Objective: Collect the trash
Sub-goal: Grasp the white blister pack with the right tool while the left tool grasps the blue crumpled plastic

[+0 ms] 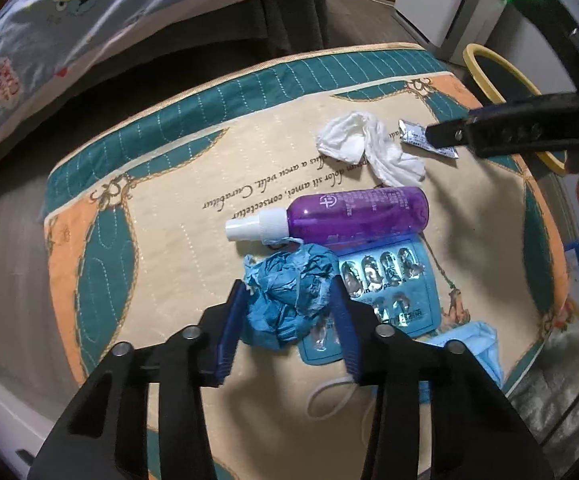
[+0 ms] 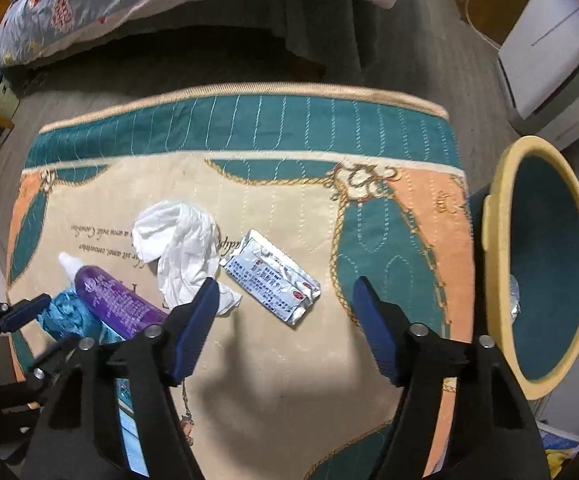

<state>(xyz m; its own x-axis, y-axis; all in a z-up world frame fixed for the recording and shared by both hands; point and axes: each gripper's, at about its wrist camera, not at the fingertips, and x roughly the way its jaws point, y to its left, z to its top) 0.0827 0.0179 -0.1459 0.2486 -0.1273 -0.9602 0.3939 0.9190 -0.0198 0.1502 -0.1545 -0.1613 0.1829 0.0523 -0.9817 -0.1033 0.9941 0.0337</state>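
Near the middle of the quilted mat [image 1: 161, 240], toward its near edge, a crumpled blue paper wad [image 1: 285, 292] sits between the 2 blue pads of the left gripper [image 1: 289, 304]. The jaws bracket the wad closely, each pad at or against its side, but I cannot tell whether they are pressing it yet.

Just beyond the wad lies a purple spray bottle [image 1: 353, 212] on its side, and a blue blister pack [image 1: 385, 292] lies partly under the wad's right side. A blue face mask [image 1: 477, 344] rests near the mat's near right corner.

Farther toward the far right corner, a crumpled white tissue [image 2: 185, 240] touches a silver foil sachet [image 2: 273, 276]. The right gripper [image 2: 285, 300] hangs above the sachet with its jaws wide open, holding nothing.

Off the mat's right edge stands a yellow-rimmed bin [image 2: 493, 264] with a teal inside, and something pale lies in it.

To do this step well, the left pads should probably close on the wad's thick middle and lift straight up, so that the blister pack beneath is not dragged and the bottle is not knocked. The right jaws look best lowered astride the sachet's narrow width, clear of the tissue.
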